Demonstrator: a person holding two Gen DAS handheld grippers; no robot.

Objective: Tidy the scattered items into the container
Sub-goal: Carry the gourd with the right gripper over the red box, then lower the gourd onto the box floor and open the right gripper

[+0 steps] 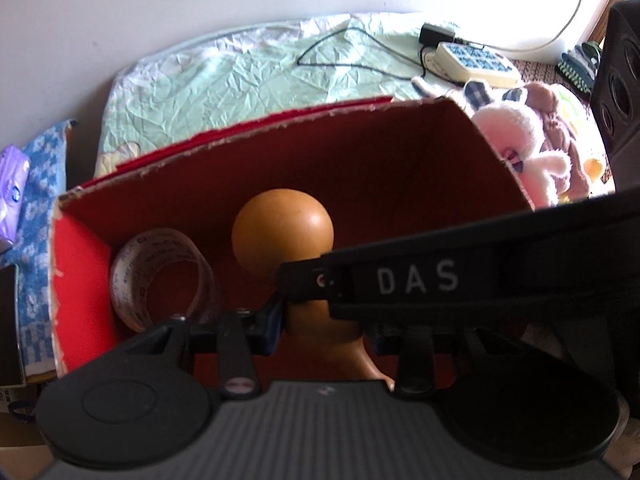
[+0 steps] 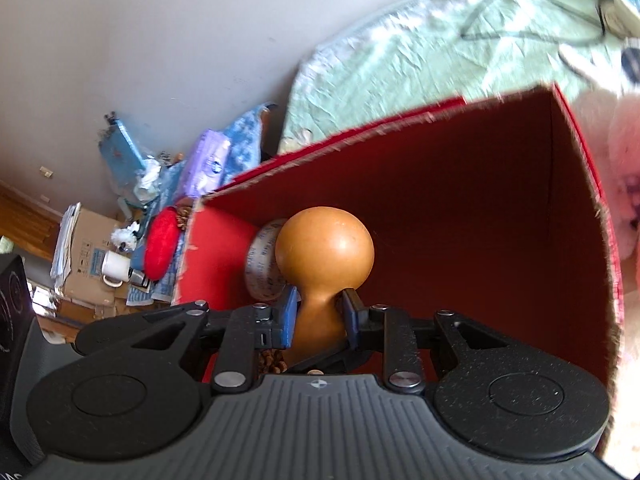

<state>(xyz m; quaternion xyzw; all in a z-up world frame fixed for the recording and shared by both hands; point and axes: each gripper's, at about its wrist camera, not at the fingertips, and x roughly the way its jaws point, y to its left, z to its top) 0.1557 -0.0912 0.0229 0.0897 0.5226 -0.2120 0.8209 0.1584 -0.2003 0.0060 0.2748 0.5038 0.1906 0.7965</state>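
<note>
A brown gourd [image 2: 324, 256] hangs over the open red cardboard box [image 2: 480, 200], round end forward. My right gripper [image 2: 318, 316] is shut on the gourd's narrow neck with its blue pads. In the left wrist view the gourd [image 1: 282, 232] shows above the red box [image 1: 360, 160], with the right gripper's black body marked DAS [image 1: 416, 280] crossing in front. My left gripper [image 1: 324, 332] has its jaws either side of the gourd's neck; whether they press it is unclear. A roll of clear tape [image 1: 160, 280] lies inside the box at the left, also seen in the right wrist view [image 2: 264, 268].
The box stands on a bed with a pale green sheet [image 1: 240, 68]. Plush toys [image 1: 532, 144] lie to the box's right, a white keypad device [image 1: 476, 60] and black cable behind them. A blue patterned cloth [image 1: 36, 216] and purple pack [image 1: 12, 192] are at left. Floor clutter [image 2: 120, 248] shows at far left.
</note>
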